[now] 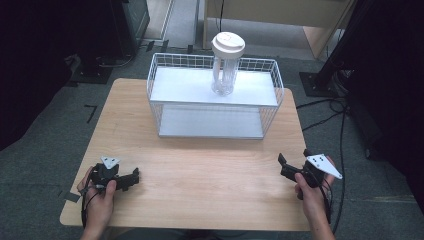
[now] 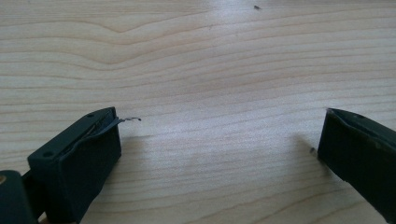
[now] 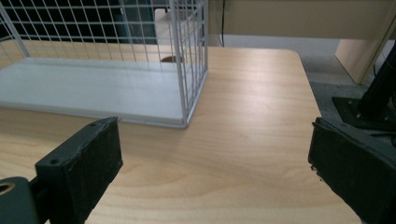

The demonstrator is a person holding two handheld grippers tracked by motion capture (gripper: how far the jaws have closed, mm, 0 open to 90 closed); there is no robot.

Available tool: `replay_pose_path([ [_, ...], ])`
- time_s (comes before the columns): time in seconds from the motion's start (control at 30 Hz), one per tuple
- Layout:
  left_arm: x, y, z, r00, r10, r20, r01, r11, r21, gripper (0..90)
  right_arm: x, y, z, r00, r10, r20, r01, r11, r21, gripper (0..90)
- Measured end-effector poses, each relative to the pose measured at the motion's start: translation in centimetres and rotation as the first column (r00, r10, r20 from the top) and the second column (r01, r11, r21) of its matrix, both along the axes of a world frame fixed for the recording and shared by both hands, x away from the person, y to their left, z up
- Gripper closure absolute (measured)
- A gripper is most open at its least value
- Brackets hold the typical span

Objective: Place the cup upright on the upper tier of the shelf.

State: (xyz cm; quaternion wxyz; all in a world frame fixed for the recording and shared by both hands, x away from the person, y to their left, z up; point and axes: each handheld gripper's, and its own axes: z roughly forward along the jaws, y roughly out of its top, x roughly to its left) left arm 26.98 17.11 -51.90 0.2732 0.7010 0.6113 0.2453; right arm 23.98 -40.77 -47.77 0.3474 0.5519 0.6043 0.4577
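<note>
A clear plastic cup [image 1: 224, 75] with a white lid stands upright on the top shelf of a white wire rack [image 1: 215, 95] at the back of the wooden table [image 1: 200, 170]. My left gripper [image 1: 134, 176] rests low over the table's front left corner, held by a hand; its jaws are open over bare wood [image 2: 219, 130], nothing between them. My right gripper [image 1: 289, 161] sits near the front right edge, also open and empty, its jaws wide apart in the right gripper view [image 3: 215, 154], pointing toward the rack's lower shelf [image 3: 93, 93] and its right corner.
The rack has a lower white shelf [image 1: 210, 122] with nothing on it. Cables [image 1: 342, 120] trail on the grey floor to the right of the table. A dark stand base [image 3: 369, 107] sits past the table's right edge. Bare wood lies between the grippers and the rack.
</note>
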Motion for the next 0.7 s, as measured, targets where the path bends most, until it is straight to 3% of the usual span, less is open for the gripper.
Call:
replay_pose_path([
  [0.23,0.0,0.0,0.0,1.0,0.0,0.0,0.0,1.0,0.0,0.0,-1.1,-1.1,-1.6,0.9982,-0.021,-0.056,0.02,1.0,-0.009,3.1],
  [0.43,0.0,0.0,0.0,1.0,0.0,0.0,0.0,1.0,0.0,0.0,-1.8,-1.8,-3.0,0.9908,-0.053,-0.124,0.046,0.997,-0.059,3.1],
  [0.53,0.0,0.0,0.0,1.0,0.001,0.001,-0.001,1.0,-0.001,0.0,-1.9,-1.9,-3.6,0.9837,-0.064,-0.168,0.052,0.996,-0.075,3.0],
  [0.67,0.0,0.0,0.0,1.0,0.001,0.0,-0.001,1.0,0.0,0.0,-1.8,-1.9,-4.4,0.9653,-0.096,-0.243,0.067,0.99,-0.127,3.4],
  [0.7,0.0,0.0,0.0,1.0,0.0,0.0,0.0,1.0,0.0,0.0,-1.8,-1.9,-4.4,0.9625,-0.091,-0.255,0.062,0.991,-0.122,3.4],
])
